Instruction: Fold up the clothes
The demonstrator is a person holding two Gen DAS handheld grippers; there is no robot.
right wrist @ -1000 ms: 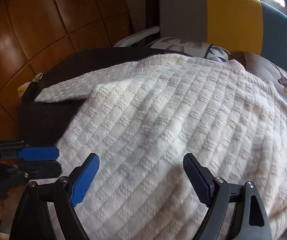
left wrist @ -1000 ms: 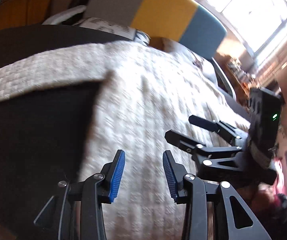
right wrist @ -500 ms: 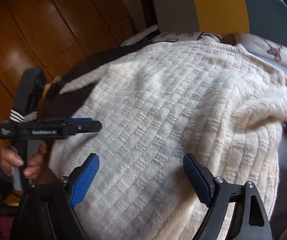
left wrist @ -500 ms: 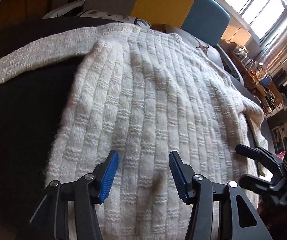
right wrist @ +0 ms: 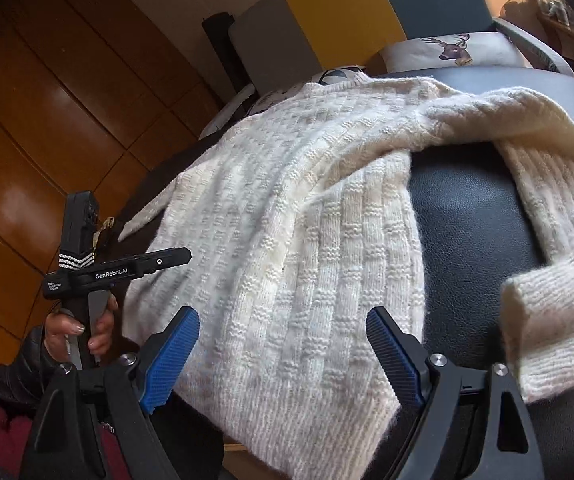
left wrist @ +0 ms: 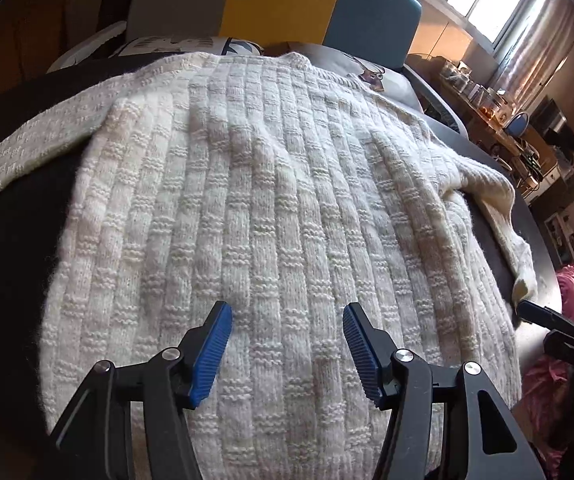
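While we counted what lay before us, we found one cream knitted sweater (left wrist: pixel 271 200), spread flat on one dark leather surface (right wrist: pixel 467 216), with two sleeves: one stretched out over the dark surface on the left side (left wrist: pixel 19 152), the other bent back on the right with its cuff (right wrist: pixel 551 320) turned towards us. We held two grippers, each with two blue-padded fingers. Our left gripper (left wrist: pixel 287 348) stood with its jaws moderately apart and nothing between them, poised just above the lower body of the sweater near the hem. Our right gripper (right wrist: pixel 283 356) stood wider apart, also holding nothing; the hem corner of the sweater lay between its fingers, and the folded cuff lay just beside its right finger (right wrist: pixel 395 356). From the right wrist view we saw our left hand (right wrist: pixel 79 332) wrapped round the left gripper's handle, off the left edge of the sweater. Behind the sweater we counted two patterned cushions, one bearing a deer (right wrist: pixel 447 50)
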